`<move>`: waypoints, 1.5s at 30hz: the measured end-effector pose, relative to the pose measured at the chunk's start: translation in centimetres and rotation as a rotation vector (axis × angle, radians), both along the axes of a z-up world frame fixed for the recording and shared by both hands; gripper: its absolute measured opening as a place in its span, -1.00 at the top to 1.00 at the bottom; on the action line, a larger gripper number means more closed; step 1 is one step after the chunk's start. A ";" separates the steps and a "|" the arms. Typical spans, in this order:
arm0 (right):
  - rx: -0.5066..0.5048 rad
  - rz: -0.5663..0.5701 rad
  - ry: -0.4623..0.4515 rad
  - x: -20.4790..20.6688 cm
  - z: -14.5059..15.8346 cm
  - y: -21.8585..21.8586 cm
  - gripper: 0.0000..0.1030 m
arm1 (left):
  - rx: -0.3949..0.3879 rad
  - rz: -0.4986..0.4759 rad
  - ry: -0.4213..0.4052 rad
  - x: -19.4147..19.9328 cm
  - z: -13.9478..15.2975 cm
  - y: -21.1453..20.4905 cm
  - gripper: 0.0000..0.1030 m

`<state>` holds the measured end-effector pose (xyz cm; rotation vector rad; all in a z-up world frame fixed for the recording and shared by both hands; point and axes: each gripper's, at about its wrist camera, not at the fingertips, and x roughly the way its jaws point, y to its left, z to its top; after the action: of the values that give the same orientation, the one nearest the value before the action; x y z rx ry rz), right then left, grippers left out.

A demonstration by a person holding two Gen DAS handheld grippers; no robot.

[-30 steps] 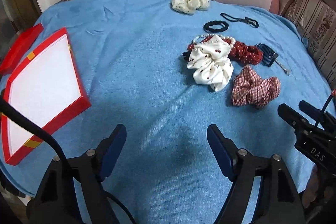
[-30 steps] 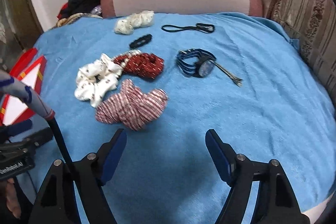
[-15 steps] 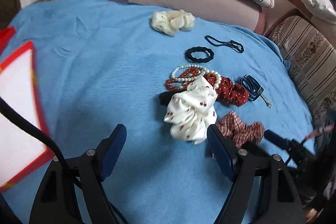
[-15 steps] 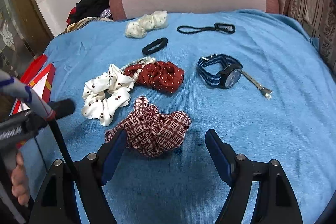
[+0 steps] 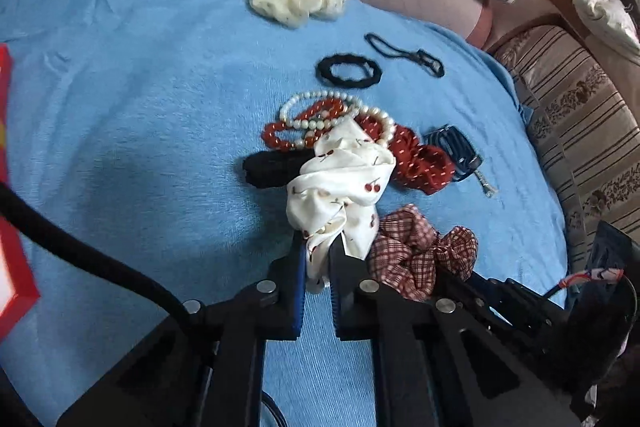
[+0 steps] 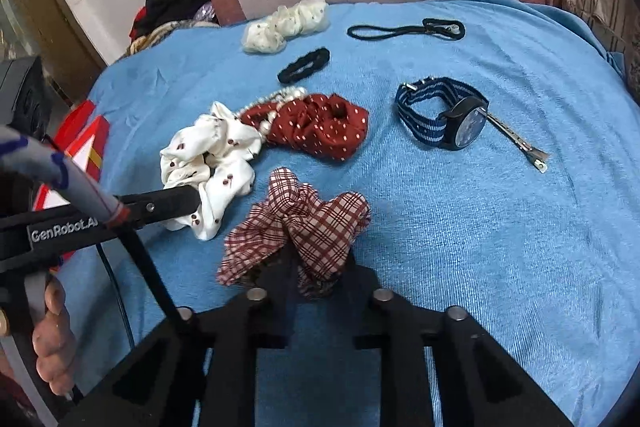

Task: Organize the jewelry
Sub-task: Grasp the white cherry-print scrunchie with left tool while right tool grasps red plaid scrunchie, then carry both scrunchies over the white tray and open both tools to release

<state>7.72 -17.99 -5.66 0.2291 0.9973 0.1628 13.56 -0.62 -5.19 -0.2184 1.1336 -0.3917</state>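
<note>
The white cherry-print scrunchie (image 5: 340,187) lies on the blue towel (image 5: 140,107) that covers the surface, its near end pinched between the closed fingers of the left hand-held gripper (image 5: 318,259). From that grip it stretches away from the camera, long axis running roughly straight ahead, its far end resting against the pearl bracelet (image 5: 332,111) and the red bead bracelet (image 5: 296,135). A black hair tie (image 5: 272,167) sits just left of it, partly under its folds. Seen from the right wrist, the same scrunchie (image 6: 212,155) lies left of centre with the left hand-held gripper's (image 6: 188,199) finger laid across its near edge, and the person's bare hand (image 6: 52,339) wraps the handle at the lower left.

Just beside it to the right, the plaid scrunchie (image 6: 304,223) is bunched up between the right hand-held gripper's (image 6: 316,275) fingers, which are closed on its near folds; the cloth stands up in a rumpled heap with no clear long axis. Both tools point forward and slightly downward at the towel.

Farther back lie the red dotted scrunchie (image 6: 320,127), touching the pearls, then a black ring tie (image 6: 304,65), a cream scrunchie (image 6: 284,25) and a thin black cord (image 6: 404,29). To the right rests a blue-striped watch (image 6: 444,115) with a metal hair clip (image 6: 520,145) touching it. A red-rimmed box (image 5: 12,267) sits at the far left edge.
</note>
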 end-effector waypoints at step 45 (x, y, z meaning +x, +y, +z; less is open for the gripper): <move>0.025 0.555 -0.022 4.9 3.6 31.5 0.37 | 0.209 0.639 -0.031 -11.2 3.2 33.3 0.65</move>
<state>12.63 13.48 -2.06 -0.0326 1.0188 0.6817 2.32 32.71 -2.02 -0.3729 1.0043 0.2872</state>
